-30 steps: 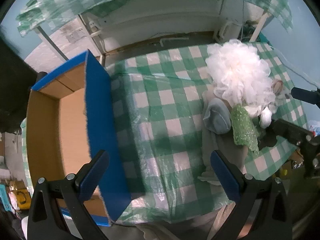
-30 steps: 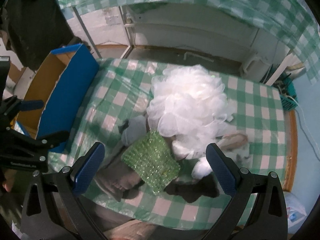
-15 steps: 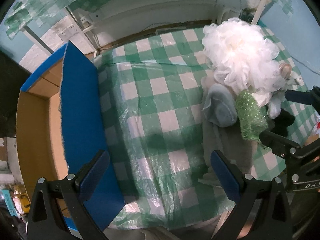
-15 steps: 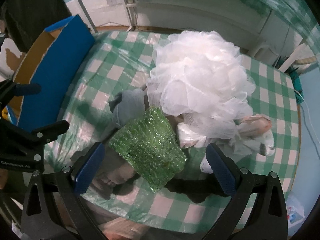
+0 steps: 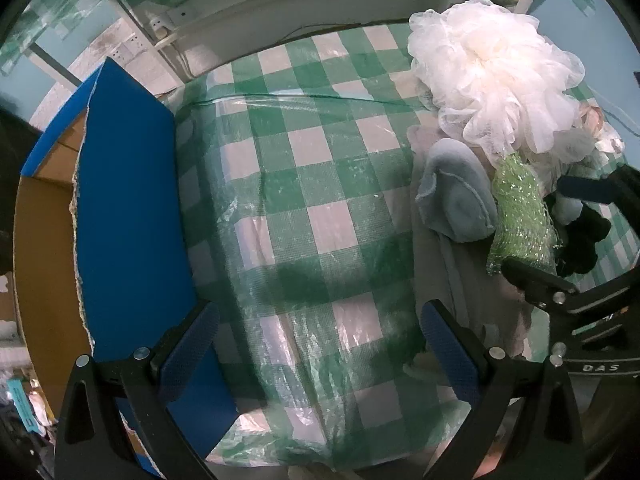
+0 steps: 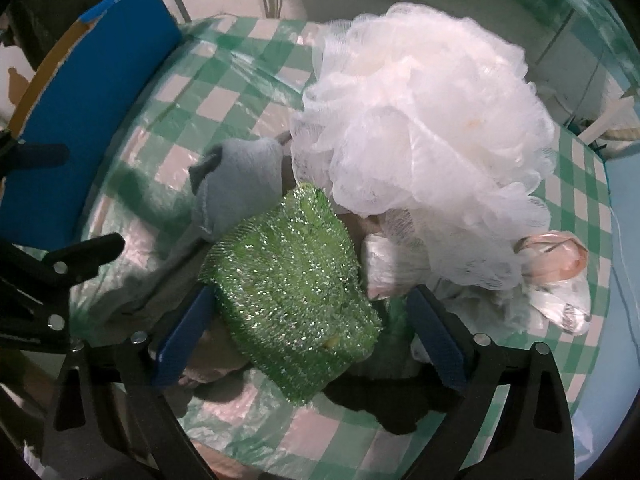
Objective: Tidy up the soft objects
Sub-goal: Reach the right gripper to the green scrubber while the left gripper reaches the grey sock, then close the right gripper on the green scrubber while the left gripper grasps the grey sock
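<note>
- Blue-faced cardboard box (image 5: 124,216) at the far left of the bench (image 5: 304,184), its brown inside open to the top; what shows of the inside holds nothing, though part is out of view.
- Green-and-white check plastic cloth covers the bench; a wide bare stretch lies between the box and the heap of soft things.
- Left gripper (image 5: 316,344): fingers (image 5: 188,344) spread wide over bare cloth, nothing between them. It hangs just beside the box, well apart from the heap.
- Heap on the right side of the bench: grey sock-like piece (image 6: 240,184), glittery green scrubber (image 6: 292,316), large white mesh puff (image 6: 420,120), a dark cloth (image 6: 384,404) under the scrubber's near end, pale crumpled bits further right.
- The scrubber lies tilted on the heap, its long axis running from upper left to lower right in the right wrist view, its far end touching the grey piece and the puff.
- Right gripper (image 6: 308,340): fingers (image 6: 180,332) stand either side of the scrubber's near half and are drawing in; pads seem not to press it yet, so nothing is held.
- Judgement: the right hand is plainly the nearer one; the scrubber sits right between its fingers, across the gap, so a squeeze should take it across its narrow width.
- Judgement: nothing seems sorted into the box so far; the carry would run leftward across the bare cloth.
</note>
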